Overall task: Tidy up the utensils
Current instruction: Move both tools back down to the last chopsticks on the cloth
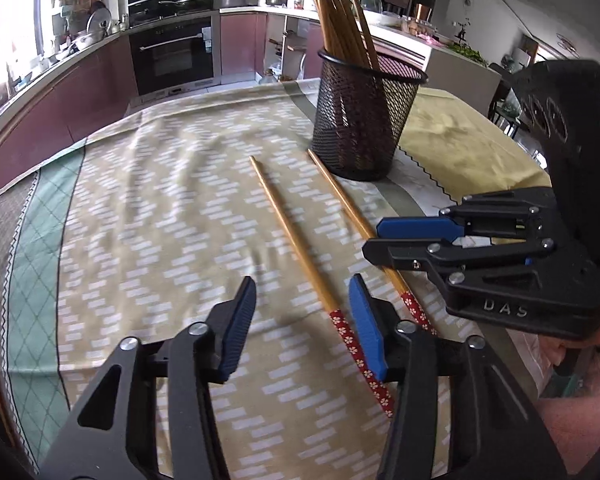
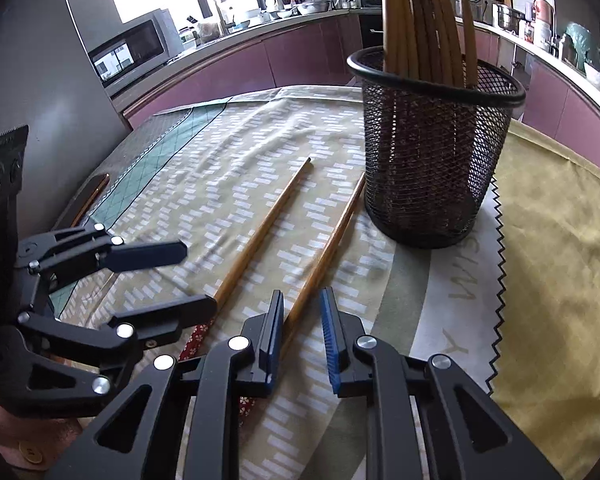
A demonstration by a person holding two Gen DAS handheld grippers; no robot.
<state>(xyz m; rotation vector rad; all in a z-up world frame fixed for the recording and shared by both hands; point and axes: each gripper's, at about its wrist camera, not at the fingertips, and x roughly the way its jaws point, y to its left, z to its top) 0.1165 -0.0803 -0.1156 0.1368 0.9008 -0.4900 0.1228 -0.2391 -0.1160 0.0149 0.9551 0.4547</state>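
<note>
Kitchen counters with mauve cabinet fronts point(image 1: 92, 88) curve around the back of the room, a built-in oven point(image 1: 171, 54) set into them, and in front stands a table under a patterned tablecloth point(image 1: 172, 184) of beige with white dashes and a green border. On the far right part of the table a yellow cloth point(image 2: 556, 240) with a zigzag edge lies over it. A black mesh cup point(image 1: 364, 120) stands upright near that cloth, holding a bundle of bamboo chopsticks point(image 1: 336, 12) that lean and fan out above its rim. Two loose chopsticks lie flat on the tablecloth, side by side but apart, their thin ends toward the cup and their red flowered ends toward the person. The left chopstick point(image 1: 296, 240) runs between the fingers of the left gripper point(image 1: 302, 292), whose jaws stand apart with the stick nearer the right-hand pad; the pads do not press it. The right chopstick point(image 2: 332, 240) ends just beside the cup's foot, and the right gripper point(image 2: 302, 304) has its jaws narrowly apart around it; from here it looks as if the left-hand pad may brush the stick, though I cannot be sure.
</note>
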